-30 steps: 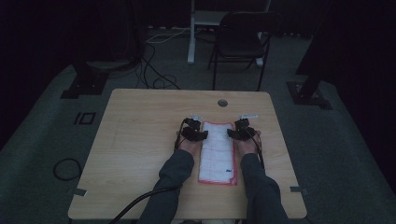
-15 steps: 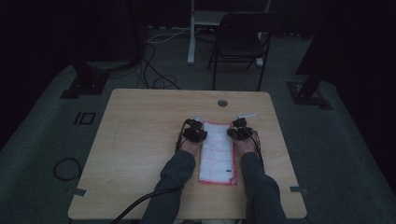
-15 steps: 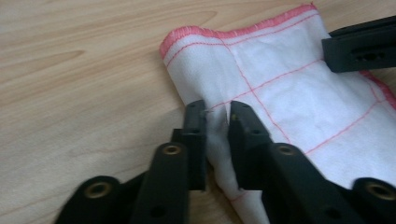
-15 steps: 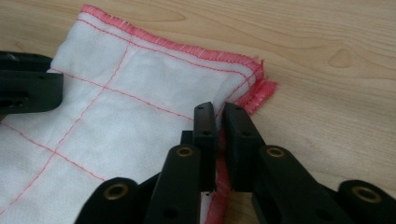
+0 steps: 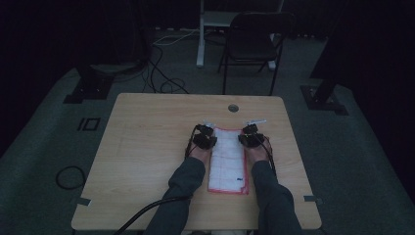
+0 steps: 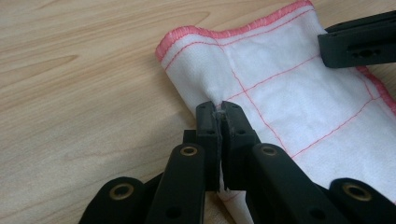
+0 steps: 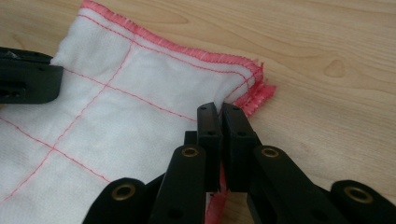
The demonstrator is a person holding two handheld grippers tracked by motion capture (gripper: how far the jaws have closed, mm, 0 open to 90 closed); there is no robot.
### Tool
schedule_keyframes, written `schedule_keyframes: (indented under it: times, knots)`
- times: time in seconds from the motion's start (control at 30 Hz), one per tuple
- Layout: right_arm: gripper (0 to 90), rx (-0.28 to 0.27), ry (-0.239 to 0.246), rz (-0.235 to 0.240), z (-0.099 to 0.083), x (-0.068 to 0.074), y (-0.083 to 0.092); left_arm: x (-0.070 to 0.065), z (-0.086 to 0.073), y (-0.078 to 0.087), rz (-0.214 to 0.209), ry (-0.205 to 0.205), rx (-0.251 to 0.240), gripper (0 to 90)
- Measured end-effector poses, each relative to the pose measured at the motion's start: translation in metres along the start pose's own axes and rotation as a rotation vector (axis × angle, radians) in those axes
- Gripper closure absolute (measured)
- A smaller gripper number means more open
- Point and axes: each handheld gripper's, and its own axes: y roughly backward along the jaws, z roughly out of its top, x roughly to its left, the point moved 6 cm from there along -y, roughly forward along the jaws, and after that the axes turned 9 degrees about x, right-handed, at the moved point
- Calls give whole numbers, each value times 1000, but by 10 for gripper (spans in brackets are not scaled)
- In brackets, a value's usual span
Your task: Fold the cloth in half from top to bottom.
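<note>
I am looking down on the pale wooden tabletop (image 5: 147,147), where a white woven cloth with red stitched grid lines and a red hemmed edge (image 5: 227,159) is lying flat, folded into a long strip, between my two forearms.

My left tongs (image 6: 218,108) have just been closing and are now pinching a small pucker of the cloth (image 6: 299,107) near its far left corner; the fabric is bunching up between the black jaws. In the high view the left tongs (image 5: 205,138) are sitting at the cloth's far left edge.

My right tongs (image 7: 218,108) have just been closing too, and they are gripping the cloth (image 7: 130,116) at its far right corner, where the layered red hem is fraying slightly against the wood. In the high view the right tongs (image 5: 249,137) are sitting at the far right edge.

A dark folding chair (image 5: 254,44) is standing on the grey floor beyond the tabletop.
</note>
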Motion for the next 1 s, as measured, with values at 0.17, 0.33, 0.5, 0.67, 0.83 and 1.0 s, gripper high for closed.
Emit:
schedule_keyframes:
  times: [0.17,0.33,0.5,0.67,0.83,1.0]
  knots:
    - [878,-22,-10,9,2,-3,5,-1,6,7,-6,-14,-15,879]
    - [878,-42,-15,12,5,-4,12,0,13,13,-5,-22,-37,879]
    - [877,-77,-11,16,14,-3,23,1,19,22,11,-47,-57,879]
    - [877,-85,-13,19,14,0,27,-1,19,28,10,-62,-66,878]
    - [877,-114,-22,42,11,3,35,-3,17,37,0,-70,-78,878]
    - [877,-126,-7,49,5,6,43,-8,14,45,-23,-79,-97,877]
